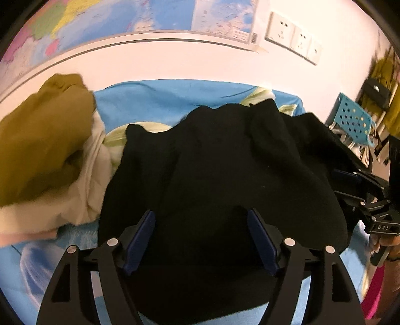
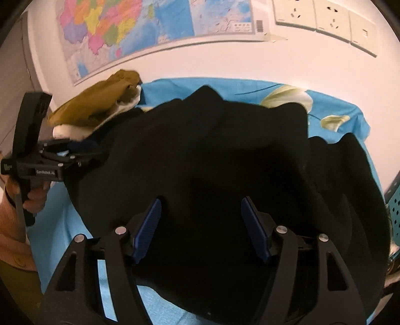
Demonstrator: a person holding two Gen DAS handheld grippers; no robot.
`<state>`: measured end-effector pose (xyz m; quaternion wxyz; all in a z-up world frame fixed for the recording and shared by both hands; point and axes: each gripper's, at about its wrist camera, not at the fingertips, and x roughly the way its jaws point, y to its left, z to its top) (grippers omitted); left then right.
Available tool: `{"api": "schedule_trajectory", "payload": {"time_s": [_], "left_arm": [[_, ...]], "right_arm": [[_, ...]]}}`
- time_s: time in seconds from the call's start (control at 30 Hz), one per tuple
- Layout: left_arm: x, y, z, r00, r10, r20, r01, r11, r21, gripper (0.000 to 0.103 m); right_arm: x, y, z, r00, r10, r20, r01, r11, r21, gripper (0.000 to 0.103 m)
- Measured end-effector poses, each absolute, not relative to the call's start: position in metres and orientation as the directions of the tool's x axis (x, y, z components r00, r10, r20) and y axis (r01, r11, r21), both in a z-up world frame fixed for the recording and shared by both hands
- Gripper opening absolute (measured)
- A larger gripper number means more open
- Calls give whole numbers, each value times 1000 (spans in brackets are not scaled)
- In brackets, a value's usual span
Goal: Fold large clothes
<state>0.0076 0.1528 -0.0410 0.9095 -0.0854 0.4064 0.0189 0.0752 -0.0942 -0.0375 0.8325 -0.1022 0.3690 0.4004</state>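
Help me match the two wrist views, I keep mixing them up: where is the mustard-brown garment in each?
Left wrist view: the mustard-brown garment fills the left side, atop cream cloth, left of the black garment.
Right wrist view: it lies upper left, small, beyond the black garment's far-left edge, below the wall map.
Shared landmark: the wall map above the blue sheet.
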Motion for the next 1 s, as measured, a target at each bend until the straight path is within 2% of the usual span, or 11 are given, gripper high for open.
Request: {"api": "schedule_trajectory", "payload": {"time_s": [0.17, 0.33, 0.57, 0.7, 1.0], "left_arm": [[-19, 159, -29, 709, -56, -703, -112, 975, -191, 75], [-39, 160, -27, 718, -56, -693, -121, 971, -205, 77], [-58, 159, -32, 710, -56, -702, -132, 969, -211, 78], [-64, 159, -40, 692, -70, -718, -134, 966, -223, 81], [-69, 155, -48, 681, -89, -727, -124, 964, -234, 81]], "right_arm": [[41, -87, -10, 414, 647, -640, -815, 576, 56, 74], [0, -56, -8, 390, 659, -643, -888, 454, -73, 87], [-40, -18, -30, 417, 622, -663, -906, 339, -252, 87], [-59, 0, -46, 502, 582, -640, -861, 268, -432, 87], [-58, 10, -67, 570, 537, -622, -807, 223, -547, 86]]}}
